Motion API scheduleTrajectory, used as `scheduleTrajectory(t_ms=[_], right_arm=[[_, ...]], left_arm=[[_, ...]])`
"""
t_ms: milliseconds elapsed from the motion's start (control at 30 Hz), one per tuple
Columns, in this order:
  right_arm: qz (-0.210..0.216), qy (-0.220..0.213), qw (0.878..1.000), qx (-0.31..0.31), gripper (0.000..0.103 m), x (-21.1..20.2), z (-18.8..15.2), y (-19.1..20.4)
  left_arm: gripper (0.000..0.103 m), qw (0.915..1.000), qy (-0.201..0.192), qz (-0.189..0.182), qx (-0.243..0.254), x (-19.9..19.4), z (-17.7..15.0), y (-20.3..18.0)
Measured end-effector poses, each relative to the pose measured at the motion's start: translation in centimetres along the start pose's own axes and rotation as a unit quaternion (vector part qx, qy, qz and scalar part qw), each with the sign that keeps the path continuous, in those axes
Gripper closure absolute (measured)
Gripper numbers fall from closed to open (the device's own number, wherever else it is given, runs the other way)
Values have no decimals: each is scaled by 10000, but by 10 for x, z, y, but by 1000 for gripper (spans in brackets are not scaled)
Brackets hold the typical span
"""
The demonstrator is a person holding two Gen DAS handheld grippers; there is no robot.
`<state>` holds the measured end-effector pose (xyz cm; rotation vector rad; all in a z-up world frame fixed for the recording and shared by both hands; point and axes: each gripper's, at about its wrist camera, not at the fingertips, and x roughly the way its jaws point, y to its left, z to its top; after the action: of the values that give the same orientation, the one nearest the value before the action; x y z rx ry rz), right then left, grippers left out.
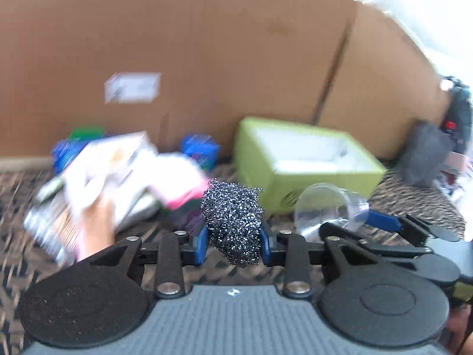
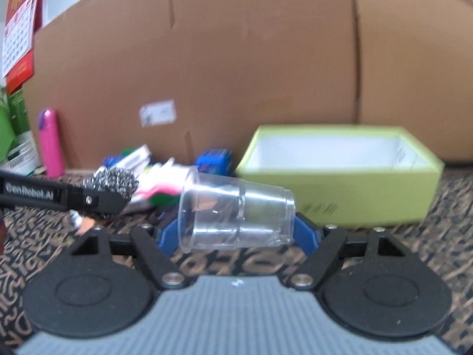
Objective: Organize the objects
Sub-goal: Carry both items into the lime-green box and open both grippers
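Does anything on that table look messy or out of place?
Yes. Left of the empty green box, packets and cloths lie in a loose heap rather than stacked. The clear plastic cup lies sideways in the right gripper, and the left gripper pinches a steel scouring ball.

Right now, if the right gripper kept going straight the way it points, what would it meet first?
Probably the green box. The right gripper, holding the clear plastic cup sideways, points at its near wall, so the cup would likely touch first; depth is unclear.
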<state>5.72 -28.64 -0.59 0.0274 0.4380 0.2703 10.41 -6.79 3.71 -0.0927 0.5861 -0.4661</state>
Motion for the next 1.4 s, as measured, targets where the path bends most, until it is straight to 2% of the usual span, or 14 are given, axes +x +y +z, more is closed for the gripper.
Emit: scheduleTrajectory(t_ms=[200, 400, 633, 667, 700, 733, 767, 800, 867, 1033, 1233, 1400], right_arm=[[-555, -374, 9976, -181, 25, 3, 41, -41], [-942, -250, 9947, -315, 25, 49, 66, -81], [-1078, 100, 9935, -349, 24, 111, 69, -112], [-1080, 137, 9934, -357, 23, 119, 68, -114], [-1075, 166, 9935, -348, 18, 128, 67, -117], [-1046, 191, 9937, -344, 11, 135, 66, -120], [-1013, 273, 9938, -366, 0, 140, 60, -122], [-1017, 353, 9934, -401, 0, 147, 58, -123], [-1103, 473, 9916, -486, 0, 154, 55, -124], [-1110, 364, 9925, -359, 0, 142, 54, -130], [-1047, 8, 9941, -298, 0, 102, 60, -119], [-891, -217, 9953, -327, 0, 60, 54, -86]], left_arm=[[67, 9980, -184, -586, 174, 44, 55, -41], [67, 9987, -128, -435, 237, 114, 91, -66], [64, 9986, 74, -476, 232, 169, 99, -68], [54, 9986, 71, -498, 148, 175, 98, -64], [45, 9984, 49, -561, 54, 180, 97, -60], [21, 9980, 42, -626, -53, 184, 97, -56], [13, 9978, 29, -647, -150, 185, 94, -52], [9, 9981, -8, -575, -226, 186, 93, -50], [9, 9989, 10, -402, -252, 187, 92, -46], [9, 9996, -60, -185, -199, 175, 90, -39], [9, 9995, -275, -94, -108, 120, 76, -33], [9, 9993, -328, 148, -97, 70, 46, -24]])
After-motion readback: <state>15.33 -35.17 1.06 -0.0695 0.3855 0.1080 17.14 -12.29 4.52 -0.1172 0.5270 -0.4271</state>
